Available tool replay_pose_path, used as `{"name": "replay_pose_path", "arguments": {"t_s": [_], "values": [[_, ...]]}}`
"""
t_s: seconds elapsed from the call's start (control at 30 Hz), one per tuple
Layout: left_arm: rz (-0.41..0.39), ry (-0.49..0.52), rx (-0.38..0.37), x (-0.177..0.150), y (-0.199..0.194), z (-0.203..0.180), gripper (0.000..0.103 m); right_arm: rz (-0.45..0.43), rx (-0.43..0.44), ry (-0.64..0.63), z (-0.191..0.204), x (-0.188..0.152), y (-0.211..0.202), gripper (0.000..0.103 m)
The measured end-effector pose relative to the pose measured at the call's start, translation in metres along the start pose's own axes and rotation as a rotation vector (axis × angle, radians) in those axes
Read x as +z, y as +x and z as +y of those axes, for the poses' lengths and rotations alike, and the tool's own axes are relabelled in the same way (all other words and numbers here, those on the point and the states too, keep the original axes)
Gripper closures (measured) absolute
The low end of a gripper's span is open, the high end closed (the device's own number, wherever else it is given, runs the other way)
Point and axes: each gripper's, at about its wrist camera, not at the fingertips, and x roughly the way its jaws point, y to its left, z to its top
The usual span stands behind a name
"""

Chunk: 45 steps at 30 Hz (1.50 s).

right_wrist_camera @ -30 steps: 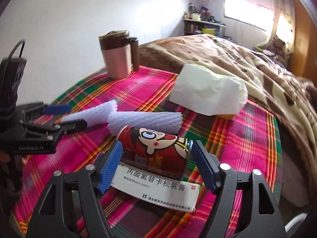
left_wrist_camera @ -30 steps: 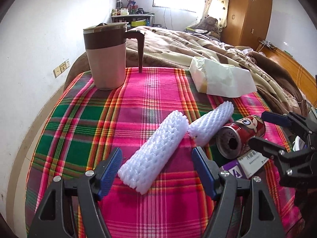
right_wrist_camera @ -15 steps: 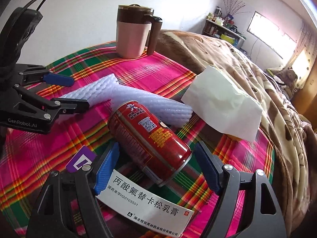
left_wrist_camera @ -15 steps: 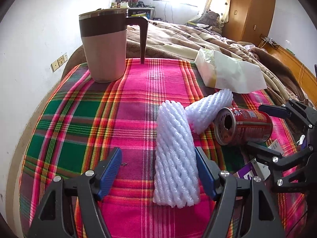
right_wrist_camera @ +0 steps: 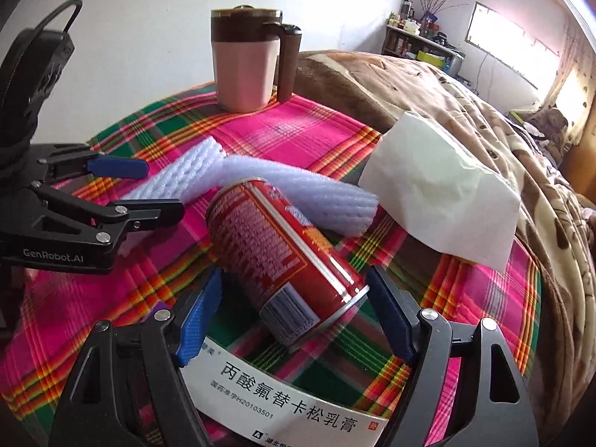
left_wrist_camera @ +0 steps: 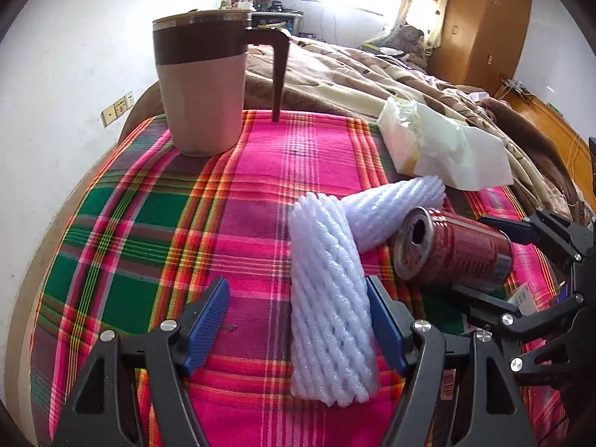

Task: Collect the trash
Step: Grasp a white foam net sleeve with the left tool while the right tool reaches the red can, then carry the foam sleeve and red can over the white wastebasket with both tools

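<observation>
A white foam net sleeve lies lengthwise between the blue pads of my left gripper, which is open; the right pad is beside it, the left pad well off it. A second foam sleeve lies across its far end. A red drink can lies on its side between the fingers of my right gripper, also open, the can's base nearest me. Under the can is a white medicine box. The left gripper shows in the right wrist view, astride the foam sleeve.
All of this rests on a round table with a pink and green plaid cloth. A pink and brown lidded mug stands at the back. A white tissue pack lies at the back right, a bed with a brown blanket behind it.
Both grippers have come in closer and lower over the table. The foam sleeve now lies lengthwise between the left fingers, and the can points away between the right fingers instead of crosswise.
</observation>
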Motion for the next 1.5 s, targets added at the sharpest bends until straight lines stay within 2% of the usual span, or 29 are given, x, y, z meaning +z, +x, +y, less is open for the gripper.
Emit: {"name": "replay_pose_path", "arguments": {"t_s": [0.1,0.27,0.4,0.47,0.53,0.73,1.03,1.5], "values": [[0.004,-0.031,-0.024,-0.001,0.001,0.003,0.033,0.012,0.003,0.011,-0.001,0.002,0.006,0.024],[0.002,-0.024,-0.024,-0.001,0.001,0.001,0.053,0.02,0.045,0.084,-0.006,-0.004,0.009,0.024],[-0.001,-0.018,-0.019,-0.003,0.0,-0.001,0.061,0.011,0.057,0.13,-0.008,-0.006,0.007,0.027],[-0.008,-0.02,-0.02,-0.005,-0.003,-0.002,0.069,0.01,0.051,0.132,-0.007,-0.007,0.006,0.028],[-0.014,-0.024,-0.026,-0.006,-0.006,-0.003,0.071,0.009,0.054,0.141,-0.006,-0.009,0.004,0.029],[-0.032,-0.004,-0.022,-0.01,-0.016,-0.013,0.073,-0.02,0.024,0.151,-0.005,-0.013,-0.005,0.034],[-0.065,-0.017,-0.041,-0.019,-0.042,-0.022,0.073,-0.071,0.023,0.189,-0.006,-0.019,-0.025,0.041],[-0.118,0.002,-0.085,-0.029,-0.079,-0.051,0.073,-0.229,0.008,0.336,-0.014,-0.038,-0.064,0.046]]}}
